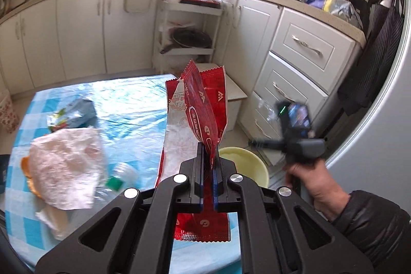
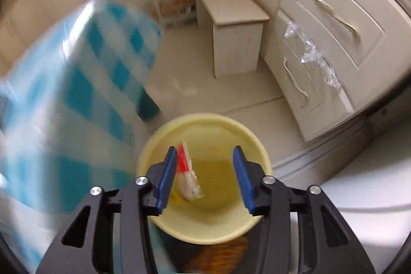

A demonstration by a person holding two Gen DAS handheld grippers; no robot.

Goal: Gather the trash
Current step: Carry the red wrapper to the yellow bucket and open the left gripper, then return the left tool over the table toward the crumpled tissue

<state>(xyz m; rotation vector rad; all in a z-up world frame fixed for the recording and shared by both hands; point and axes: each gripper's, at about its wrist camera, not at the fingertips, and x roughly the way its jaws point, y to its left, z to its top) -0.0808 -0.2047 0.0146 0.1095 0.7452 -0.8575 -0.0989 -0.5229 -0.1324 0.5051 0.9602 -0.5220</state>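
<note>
My left gripper [image 1: 210, 148] is shut on a tall red and white wrapper [image 1: 203, 99], which stands upright over the table's right edge. The yellow bin [image 1: 246, 166] sits on the floor just right of that edge. In the right wrist view my right gripper [image 2: 205, 153] hangs open, pointing down into the yellow bin [image 2: 257, 145]. A small red and white scrap of wrapper [image 2: 187, 176] is beside its left pad, over the bin's inside. No pad presses on it. A person's hand [image 1: 308, 181] holds the blurred right gripper.
On the blue checked table [image 1: 128, 104] lie a crumpled white bag [image 1: 66, 161], a clear bottle with a green cap [image 1: 120, 176] and a blue-green wrapper [image 1: 74, 114]. A low stool [image 2: 231, 9] and drawers [image 2: 334, 30] with clear plastic [image 2: 313, 55] stand behind the bin.
</note>
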